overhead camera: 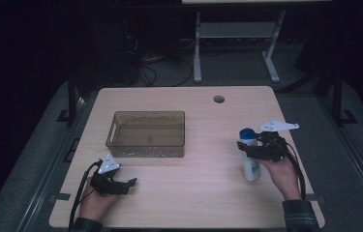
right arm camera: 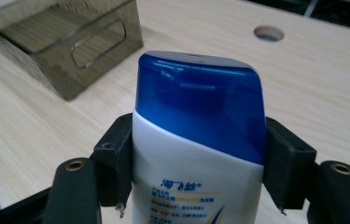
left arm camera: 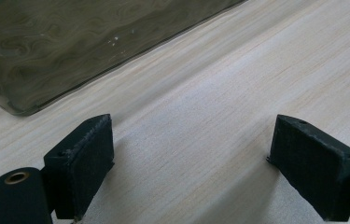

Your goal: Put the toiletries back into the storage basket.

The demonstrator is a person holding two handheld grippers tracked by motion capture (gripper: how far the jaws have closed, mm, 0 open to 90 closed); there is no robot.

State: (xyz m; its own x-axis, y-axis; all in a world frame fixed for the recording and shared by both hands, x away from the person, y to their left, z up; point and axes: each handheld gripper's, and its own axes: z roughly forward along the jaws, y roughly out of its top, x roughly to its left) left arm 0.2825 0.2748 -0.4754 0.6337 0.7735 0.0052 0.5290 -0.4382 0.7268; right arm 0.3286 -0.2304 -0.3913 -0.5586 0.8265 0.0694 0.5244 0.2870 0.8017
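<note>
Left claw (overhead camera: 131, 182): matte black two-jaw tool; a pale grey three-cornered plate sits on top.
Right claw (overhead camera: 241, 144): same black build, with a larger pale grey three-cornered plate.
Jaw pads (left arm camera: 88, 154): black blocks with a rough, textured face and small screw holes.
Arm ends: rounded black, each with a brass-coloured insert.
Cables: black, one trailing from each tool.
Sleeves (overhead camera: 299, 213): dark plaid cuffs.

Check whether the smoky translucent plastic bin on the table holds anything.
Empty: the smoky translucent plastic bin shows only its bare floor in the high view.
</note>
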